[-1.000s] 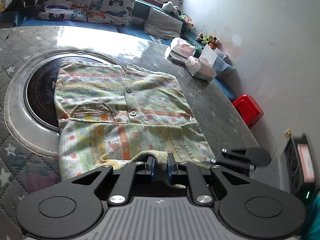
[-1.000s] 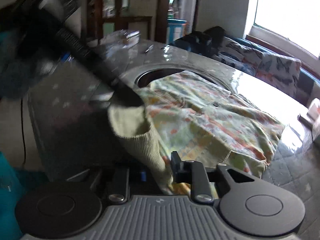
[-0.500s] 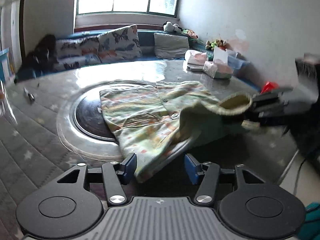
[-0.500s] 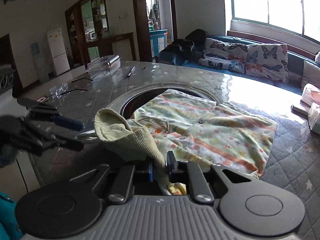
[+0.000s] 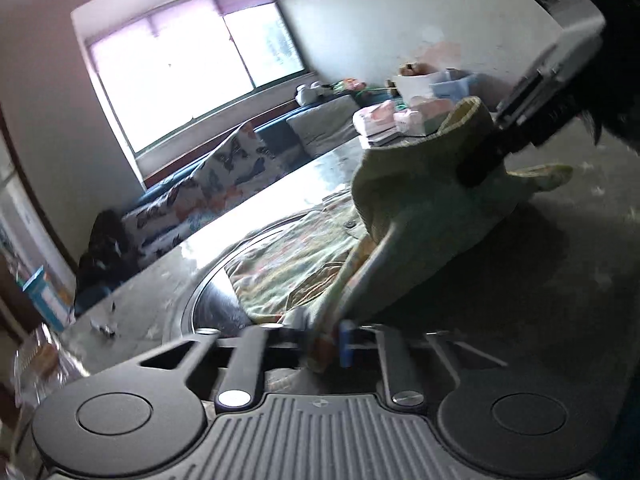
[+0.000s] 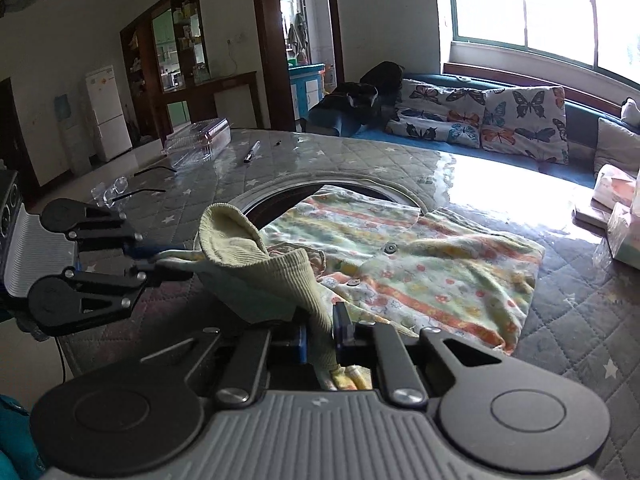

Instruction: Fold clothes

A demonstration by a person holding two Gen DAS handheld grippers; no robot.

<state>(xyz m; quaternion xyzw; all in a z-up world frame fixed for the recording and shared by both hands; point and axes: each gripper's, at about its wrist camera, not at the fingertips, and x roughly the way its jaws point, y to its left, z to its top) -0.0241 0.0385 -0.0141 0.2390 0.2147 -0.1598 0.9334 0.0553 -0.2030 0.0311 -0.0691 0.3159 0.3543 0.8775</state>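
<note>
A: Pale green printed cotton shirt (image 6: 420, 268) with ribbed hem lies across the grey quilted table (image 6: 568, 320), near edge lifted.

B: What changed?

A: The left tool (image 5: 326, 338), spread half a second ago, now pinches the hem; the right tool (image 6: 320, 330) still pinches it too. A fold-over can go ahead.

B: Room?

A: Open table beyond; boxes (image 6: 616, 208) at right.

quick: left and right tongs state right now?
Left tongs: shut on the garment.
Right tongs: shut on the garment's ribbed cuff.
</note>
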